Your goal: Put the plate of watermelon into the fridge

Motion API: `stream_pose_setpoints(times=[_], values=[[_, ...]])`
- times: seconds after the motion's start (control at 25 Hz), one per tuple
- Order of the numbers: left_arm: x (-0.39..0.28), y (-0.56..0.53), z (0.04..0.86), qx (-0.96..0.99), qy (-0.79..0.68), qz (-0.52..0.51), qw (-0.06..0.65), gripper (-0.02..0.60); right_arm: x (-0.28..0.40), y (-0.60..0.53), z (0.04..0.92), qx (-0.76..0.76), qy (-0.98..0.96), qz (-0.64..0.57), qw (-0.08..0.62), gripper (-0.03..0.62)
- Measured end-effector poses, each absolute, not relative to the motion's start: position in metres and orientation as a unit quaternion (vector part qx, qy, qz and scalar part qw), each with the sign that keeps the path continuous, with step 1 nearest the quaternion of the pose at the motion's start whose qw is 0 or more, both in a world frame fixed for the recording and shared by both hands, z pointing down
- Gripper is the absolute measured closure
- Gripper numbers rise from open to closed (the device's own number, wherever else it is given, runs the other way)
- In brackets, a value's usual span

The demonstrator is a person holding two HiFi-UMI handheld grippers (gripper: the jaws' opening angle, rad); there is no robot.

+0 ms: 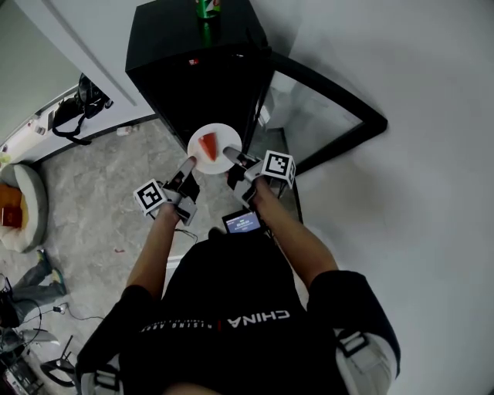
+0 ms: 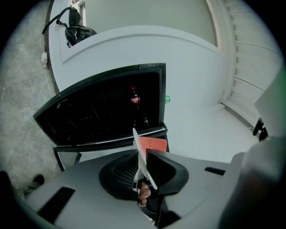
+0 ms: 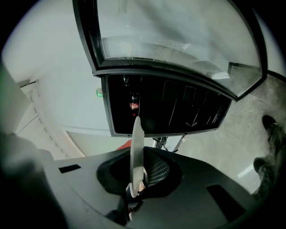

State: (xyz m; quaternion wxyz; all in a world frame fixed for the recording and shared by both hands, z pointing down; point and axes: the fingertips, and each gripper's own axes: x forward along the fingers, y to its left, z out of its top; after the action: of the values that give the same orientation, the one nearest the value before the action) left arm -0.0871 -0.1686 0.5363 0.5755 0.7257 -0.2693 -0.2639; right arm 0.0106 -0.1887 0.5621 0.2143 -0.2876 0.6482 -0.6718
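A white plate (image 1: 218,137) with a red watermelon wedge (image 1: 208,146) hangs just in front of the open black fridge (image 1: 193,69). My left gripper (image 1: 189,163) is shut on the plate's left rim and my right gripper (image 1: 231,156) is shut on its right rim. In the left gripper view the plate (image 2: 140,154) shows edge-on between the jaws of the left gripper (image 2: 142,163), with the watermelon (image 2: 154,144) beside it. In the right gripper view the plate (image 3: 136,147) stands edge-on in the right gripper (image 3: 136,166). A cola bottle (image 3: 133,104) stands inside the dark fridge.
The fridge's glass door (image 1: 324,116) is swung open to the right. A green bottle (image 1: 207,9) stands on top of the fridge. A round cushion (image 1: 23,204) lies on the floor at the left, and a black bag (image 1: 77,108) sits on a white ledge.
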Motion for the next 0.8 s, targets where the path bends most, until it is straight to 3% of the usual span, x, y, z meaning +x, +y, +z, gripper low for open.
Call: stream_pose_setpoints(times=[0.8], values=[[-0.054,-0.263,0.531,0.700,-0.341,-0.303,0.550,0.526,0.038,-0.296,0.561,-0.230,0.656,-0.698,0.172,0.562]])
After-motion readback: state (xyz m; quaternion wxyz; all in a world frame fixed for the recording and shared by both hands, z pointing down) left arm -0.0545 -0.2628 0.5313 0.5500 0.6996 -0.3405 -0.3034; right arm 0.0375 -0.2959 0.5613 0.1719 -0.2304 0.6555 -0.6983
